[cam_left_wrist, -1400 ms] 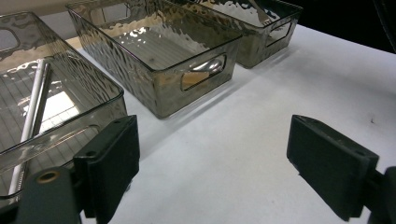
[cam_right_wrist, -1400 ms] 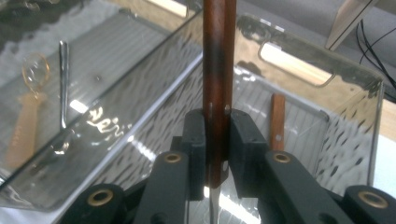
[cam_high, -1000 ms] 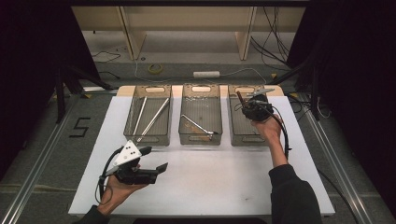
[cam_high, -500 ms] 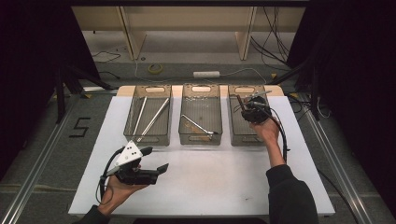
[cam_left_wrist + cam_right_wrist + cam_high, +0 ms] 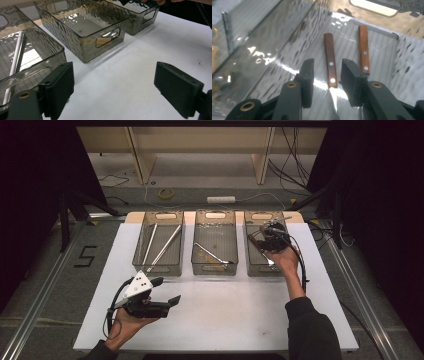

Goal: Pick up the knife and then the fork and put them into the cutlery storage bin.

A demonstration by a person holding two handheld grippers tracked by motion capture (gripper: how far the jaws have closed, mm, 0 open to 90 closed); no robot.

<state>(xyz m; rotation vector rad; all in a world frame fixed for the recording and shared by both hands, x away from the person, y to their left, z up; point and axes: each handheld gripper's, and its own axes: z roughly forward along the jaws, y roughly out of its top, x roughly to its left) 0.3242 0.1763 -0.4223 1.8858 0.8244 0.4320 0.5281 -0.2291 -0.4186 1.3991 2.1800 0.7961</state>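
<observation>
Three smoky clear bins stand in a row at the back of the white table (image 5: 240, 320). My right gripper (image 5: 272, 237) reaches down into the right bin (image 5: 248, 256). In the right gripper view its jaws stand open, a narrow gap on either side of a wooden-handled knife (image 5: 330, 62) that lies on the bin floor, with the gripper (image 5: 327, 72) straddling the handle's near end. A second wooden-handled knife (image 5: 363, 47) lies just to the right. My left gripper (image 5: 167, 290) hovers wide open over the table's front left, nothing between its jaws (image 5: 117, 87).
The left bin (image 5: 157, 269) holds long metal rods (image 5: 165, 245), one rod (image 5: 17, 52) seen through its wall. The middle bin (image 5: 215, 269) holds a slim metal tool (image 5: 212, 254). Bare table stretches in front of the bins.
My right gripper has sunk lower into the right bin, towards the knife handle. The left gripper has stayed put and open.
</observation>
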